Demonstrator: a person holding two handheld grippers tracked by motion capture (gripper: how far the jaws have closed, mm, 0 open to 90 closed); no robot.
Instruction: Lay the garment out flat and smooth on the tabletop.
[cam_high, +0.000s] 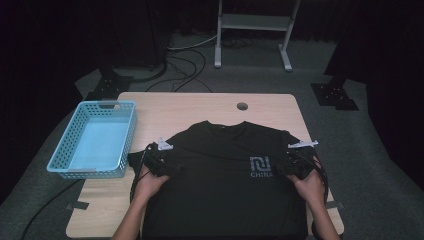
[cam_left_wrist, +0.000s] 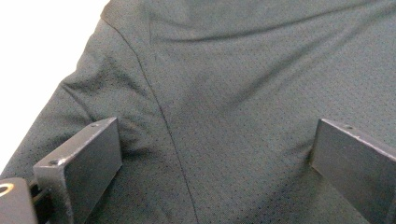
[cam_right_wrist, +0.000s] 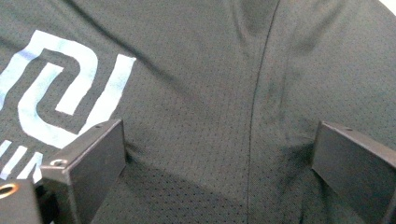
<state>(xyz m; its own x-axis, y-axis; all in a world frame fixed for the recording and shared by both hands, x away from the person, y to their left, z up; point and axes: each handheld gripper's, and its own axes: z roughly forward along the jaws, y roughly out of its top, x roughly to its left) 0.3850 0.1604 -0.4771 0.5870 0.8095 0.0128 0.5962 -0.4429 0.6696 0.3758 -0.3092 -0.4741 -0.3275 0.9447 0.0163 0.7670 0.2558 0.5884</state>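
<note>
black t-shirt hem cut off below; left gripper, right gripper spread wide, seemingly pressing fabric.

The shirt is matt black cloth, a fine mesh knit pitted with tiny holes, with a stitched seam running between the left gripper's fingers. Just beside the right gripper's fingers its logo is smooth, pale print. The fingers look matt dark metal.
</note>
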